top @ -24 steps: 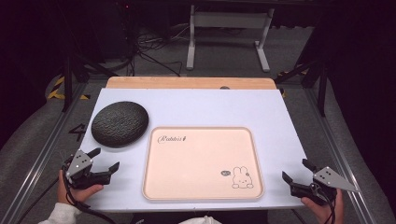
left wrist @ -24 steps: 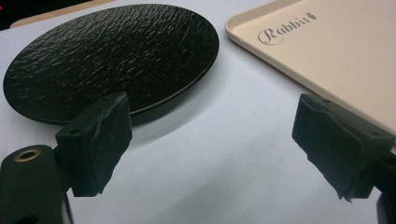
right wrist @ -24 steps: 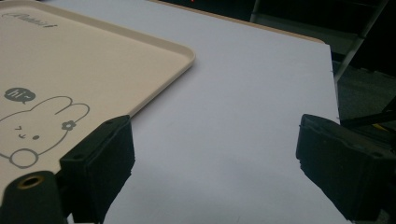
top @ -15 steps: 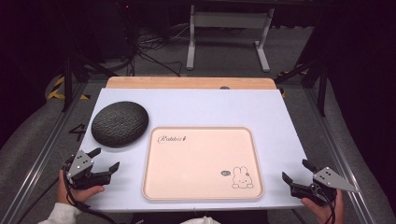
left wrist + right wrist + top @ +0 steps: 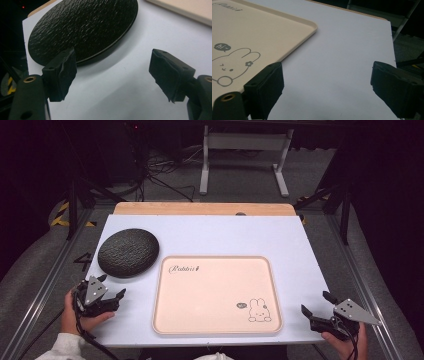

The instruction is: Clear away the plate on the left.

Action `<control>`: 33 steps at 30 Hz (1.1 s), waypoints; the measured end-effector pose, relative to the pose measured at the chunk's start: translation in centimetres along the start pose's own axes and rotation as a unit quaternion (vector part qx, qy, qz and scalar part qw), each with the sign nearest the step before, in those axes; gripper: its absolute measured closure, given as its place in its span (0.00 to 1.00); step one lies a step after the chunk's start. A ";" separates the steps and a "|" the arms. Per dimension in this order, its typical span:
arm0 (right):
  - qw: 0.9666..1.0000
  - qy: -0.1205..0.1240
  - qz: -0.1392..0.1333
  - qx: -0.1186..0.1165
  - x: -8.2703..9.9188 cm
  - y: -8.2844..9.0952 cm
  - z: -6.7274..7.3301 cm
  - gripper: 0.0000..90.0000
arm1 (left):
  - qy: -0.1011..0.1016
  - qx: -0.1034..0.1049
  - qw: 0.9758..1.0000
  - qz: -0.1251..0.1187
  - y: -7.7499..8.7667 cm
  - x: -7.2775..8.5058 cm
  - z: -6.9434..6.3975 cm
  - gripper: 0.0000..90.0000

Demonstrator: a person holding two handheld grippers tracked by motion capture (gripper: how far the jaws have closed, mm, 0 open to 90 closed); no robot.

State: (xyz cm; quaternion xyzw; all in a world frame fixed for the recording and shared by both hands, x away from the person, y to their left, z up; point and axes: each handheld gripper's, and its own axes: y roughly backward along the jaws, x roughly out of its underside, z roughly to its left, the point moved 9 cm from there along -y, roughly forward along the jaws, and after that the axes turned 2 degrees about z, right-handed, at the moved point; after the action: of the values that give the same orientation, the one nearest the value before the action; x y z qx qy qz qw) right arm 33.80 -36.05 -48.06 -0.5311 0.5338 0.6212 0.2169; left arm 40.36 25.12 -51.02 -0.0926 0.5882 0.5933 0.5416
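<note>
A black round disc (image 5: 128, 252) with a rough textured top lies at the left of the white table. To its right sits a beige tray (image 5: 216, 294) with a rabbit drawing in one corner and nothing on it. My left gripper (image 5: 112, 286) rests near the table's front left, just below the disc, open and holding nothing. In the left gripper view the disc (image 5: 82, 25) lies just beyond the gripper (image 5: 113, 60), untouched. My right gripper (image 5: 315, 302) stands open at the front right, beside the tray. Its own view shows the wide-apart gripper (image 5: 327, 72) over bare table, the tray (image 5: 249, 30) to the left.
The white table top (image 5: 225, 235) has a wooden strip (image 5: 205, 208) along its far edge. Metal rails run down both sides. A stand's legs (image 5: 242, 150) and cables lie on the dark floor behind.
</note>
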 end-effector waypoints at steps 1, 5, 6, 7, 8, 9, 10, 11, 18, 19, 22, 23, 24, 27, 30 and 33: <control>1.000 0.000 0.000 0.000 0.0 0.0 0.0 0.14 | -0.011 -0.006 1.000 0.007 -0.3 -0.2 0.2 0.26; 1.000 0.002 0.002 0.000 0.0 0.0 0.1 0.14 | -0.037 -0.017 0.999 0.016 -1.4 -1.4 0.4 0.28; 1.000 0.002 0.003 0.000 0.1 -0.1 0.1 0.14 | -0.044 -0.021 0.999 0.020 -1.8 -1.6 0.5 0.28; 1.000 0.001 0.004 0.001 0.1 -0.1 0.0 0.14 | -0.051 -0.032 0.998 0.029 -2.3 -1.7 0.6 0.28; 1.000 0.001 0.004 0.001 0.1 -0.1 0.0 0.14 | -0.051 -0.032 0.998 0.029 -2.3 -1.7 0.6 0.29; 1.000 0.002 0.003 0.002 0.1 0.0 0.0 0.14 | -0.058 -0.037 0.997 0.039 -2.7 -1.8 0.7 0.29; 1.000 0.002 0.003 0.002 0.1 0.0 0.0 0.14 | -0.064 -0.037 0.996 0.045 -3.1 -1.9 0.7 0.29; 1.000 0.002 0.004 0.005 0.1 0.0 0.0 0.14 | -0.075 -0.044 0.995 0.052 -3.6 -2.0 0.7 0.29; 1.000 0.001 0.006 0.008 0.2 -0.1 -0.1 0.14 | -0.138 -0.103 0.981 0.090 -5.0 -2.4 0.9 0.34; 1.000 0.002 0.007 0.008 0.2 0.0 -0.1 0.14 | -0.144 -0.105 0.979 0.096 -5.1 -2.4 1.0 0.35; 1.000 0.001 0.005 0.007 0.1 0.0 -0.1 0.14 | -0.153 -0.111 0.976 0.104 -5.3 -2.6 0.9 0.34; 1.000 0.002 0.005 0.006 0.1 -0.1 -0.1 0.14 | -0.161 -0.115 0.974 0.107 -5.4 -2.7 0.9 0.34; 1.000 0.003 0.006 0.006 0.2 -0.1 -0.1 0.14 | -0.165 -0.116 0.973 0.109 -5.4 -2.7 0.7 0.37; 1.000 0.004 0.007 0.005 0.2 -0.1 0.0 0.14 | -0.190 -0.119 0.967 0.122 -5.6 -2.9 0.2 0.48; 1.000 0.004 0.007 0.004 0.2 -0.1 0.0 0.14 | -0.215 -0.121 0.959 0.138 -6.0 -3.1 -0.3 0.61; 1.000 0.005 0.008 0.004 0.2 -0.1 0.1 0.14 | -0.227 -0.117 0.955 0.152 -6.3 -3.1 -0.6 0.75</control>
State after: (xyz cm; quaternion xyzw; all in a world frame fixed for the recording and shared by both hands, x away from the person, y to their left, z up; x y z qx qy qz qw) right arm 33.79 -36.00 -48.29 -0.5292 0.5415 0.6182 0.2110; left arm 46.01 21.20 -52.67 0.0726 0.3832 0.7388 0.5496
